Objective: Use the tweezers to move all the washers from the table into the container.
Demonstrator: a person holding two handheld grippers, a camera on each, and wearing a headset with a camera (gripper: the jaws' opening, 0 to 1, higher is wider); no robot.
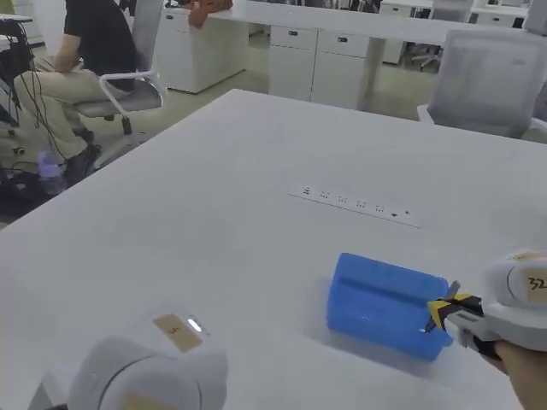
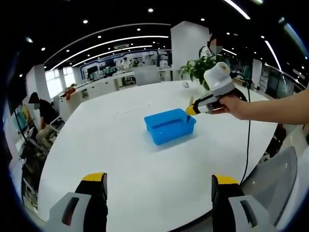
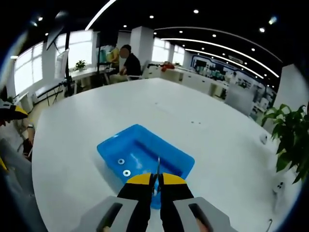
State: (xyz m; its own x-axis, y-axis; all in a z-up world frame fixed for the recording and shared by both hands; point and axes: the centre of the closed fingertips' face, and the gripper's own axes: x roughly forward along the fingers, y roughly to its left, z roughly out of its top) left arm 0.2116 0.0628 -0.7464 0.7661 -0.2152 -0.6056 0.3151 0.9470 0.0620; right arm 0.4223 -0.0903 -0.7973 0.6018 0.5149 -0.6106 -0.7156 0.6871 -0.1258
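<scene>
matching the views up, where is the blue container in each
head view: lower right, the blue container beside the right claw
left gripper view: near the centre
right gripper view: lower centre, ahead of that claw
shared landmark: the right claw, holding tweezers at its rim

Two washers point(image 3: 126, 172) lie flat in the blue container point(image 3: 145, 152), tweezers point(image 3: 158, 169) poised over its rim

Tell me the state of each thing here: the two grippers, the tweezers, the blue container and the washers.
left gripper: open, jaws wide apart, holding nothing.
right gripper: shut on the tweezers.
tweezers: gripped, tips pointing into the blue container.
blue container: open-topped, upright on the table, two washers inside.
washers: both lying flat on its floor.
</scene>
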